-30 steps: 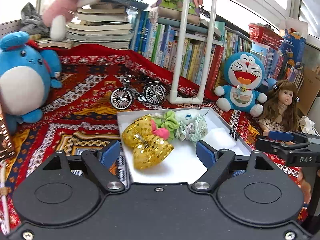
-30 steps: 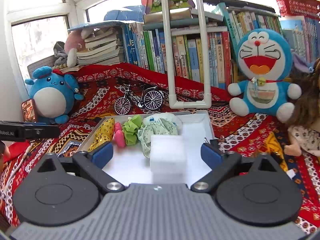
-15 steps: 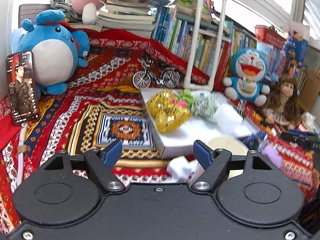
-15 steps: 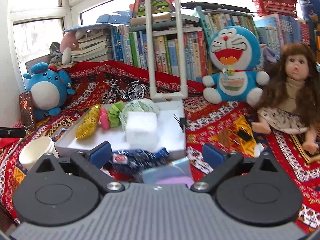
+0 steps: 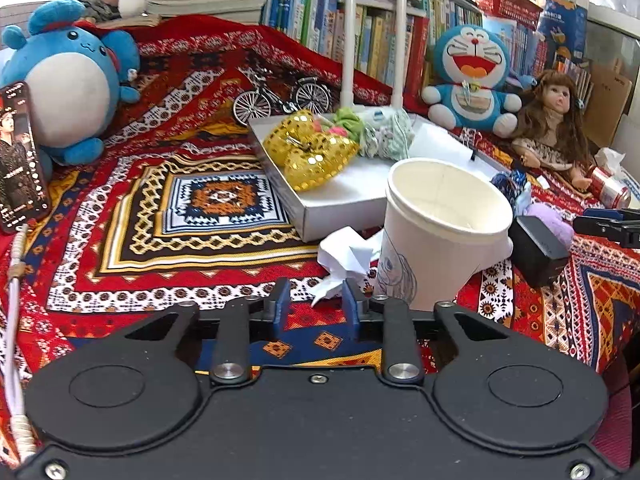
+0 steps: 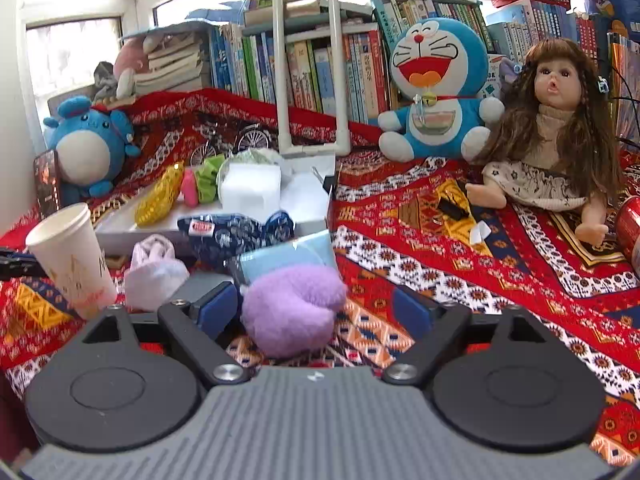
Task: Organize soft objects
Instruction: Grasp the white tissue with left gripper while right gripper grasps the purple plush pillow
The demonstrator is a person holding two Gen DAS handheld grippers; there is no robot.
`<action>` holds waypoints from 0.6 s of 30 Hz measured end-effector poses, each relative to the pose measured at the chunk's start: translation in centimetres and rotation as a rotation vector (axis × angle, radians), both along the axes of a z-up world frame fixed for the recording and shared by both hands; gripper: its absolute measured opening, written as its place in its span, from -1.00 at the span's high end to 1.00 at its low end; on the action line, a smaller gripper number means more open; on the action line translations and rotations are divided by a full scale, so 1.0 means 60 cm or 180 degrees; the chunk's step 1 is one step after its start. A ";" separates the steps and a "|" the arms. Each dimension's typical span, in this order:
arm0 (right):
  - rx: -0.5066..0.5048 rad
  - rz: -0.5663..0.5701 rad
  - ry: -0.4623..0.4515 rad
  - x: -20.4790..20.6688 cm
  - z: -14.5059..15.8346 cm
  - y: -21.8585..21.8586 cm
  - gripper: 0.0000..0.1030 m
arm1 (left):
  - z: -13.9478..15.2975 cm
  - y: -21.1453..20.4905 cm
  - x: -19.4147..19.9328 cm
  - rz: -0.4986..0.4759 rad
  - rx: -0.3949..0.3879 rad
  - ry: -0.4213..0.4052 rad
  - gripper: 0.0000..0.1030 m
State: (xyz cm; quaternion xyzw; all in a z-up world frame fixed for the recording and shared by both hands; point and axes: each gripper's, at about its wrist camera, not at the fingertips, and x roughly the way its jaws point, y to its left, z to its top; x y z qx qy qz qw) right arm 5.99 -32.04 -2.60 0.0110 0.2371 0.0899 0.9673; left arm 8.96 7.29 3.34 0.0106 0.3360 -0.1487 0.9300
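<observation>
My left gripper (image 5: 316,304) hangs low over the patterned cloth with its jaws drawn close together. The lower corner of a crumpled white tissue (image 5: 348,252) reaches in at its fingertips; whether it is pinched I cannot tell. A purple plush (image 6: 292,308) lies between the wide jaws of my right gripper (image 6: 316,310), which are closing; the left pad is near it, the right pad stands apart. Behind, a white tray (image 5: 340,204) holds a gold sequin bow (image 5: 312,152), a green scrunchie (image 6: 208,180) and a white foam block (image 6: 250,192).
A paper cup (image 5: 440,232) stands just right of the tissue, with a black box (image 5: 540,248) beyond it. A dark blue patterned cloth (image 6: 236,232) and a light blue packet (image 6: 288,256) lie before the tray. Plush toys, a doll (image 6: 552,140) and a model bicycle (image 5: 280,96) ring the area.
Both grippers have drawn back from the tray and sunk towards the cloth. The left jaws have closed near the tissue. The right jaws have narrowed around the purple plush.
</observation>
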 end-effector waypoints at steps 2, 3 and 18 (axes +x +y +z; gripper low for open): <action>-0.0017 0.0041 0.0037 -0.001 -0.005 0.002 -0.65 | -0.006 -0.007 0.007 -0.0015 0.0016 0.0032 0.56; -0.0022 0.0064 0.0051 -0.001 -0.008 0.002 -0.63 | -0.009 -0.010 0.009 -0.0034 0.0022 0.0041 0.56; -0.0162 0.0132 0.0143 0.020 -0.026 0.017 -0.63 | -0.035 -0.020 0.045 0.0167 0.0122 0.0102 0.97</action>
